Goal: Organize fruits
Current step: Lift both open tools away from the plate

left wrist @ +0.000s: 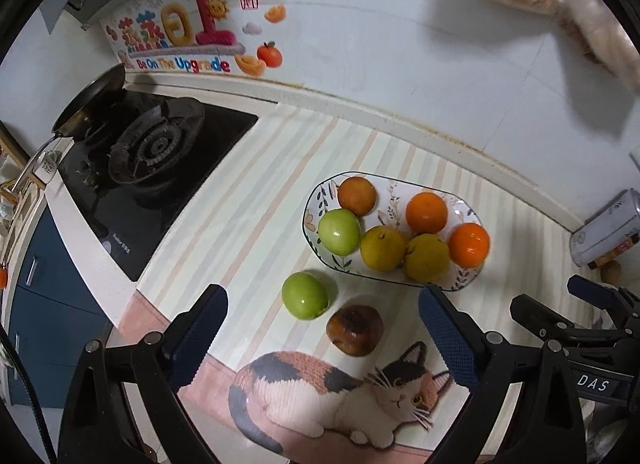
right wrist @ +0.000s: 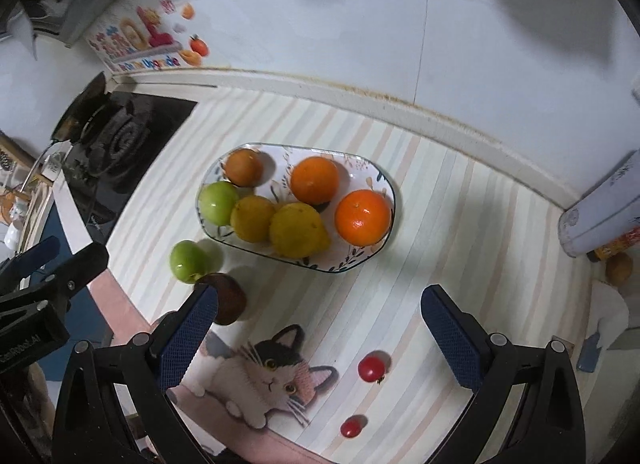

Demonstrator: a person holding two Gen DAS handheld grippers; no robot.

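Both grippers, left gripper [left wrist: 322,324] and right gripper [right wrist: 320,322], hover empty with fingers wide over the bench, so gathering continues: next, probably, closing around the near green fruit [left wrist: 305,295] left of the plate [left wrist: 310,220]

Glossy ceramic plate [left wrist: 472,211]; smooth, shiny oranges [right wrist: 362,217]; matt woven mat [left wrist: 248,200]; textured blue pads [left wrist: 448,336] on matt black plastic claws.

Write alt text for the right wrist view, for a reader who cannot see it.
An oval floral ceramic plate holds six fruits on a striped cat-print mat. A loose green round fruit, a dark brown fruit and two small red tomatoes lie off it. The open right gripper hovers above the mat, holding nothing.
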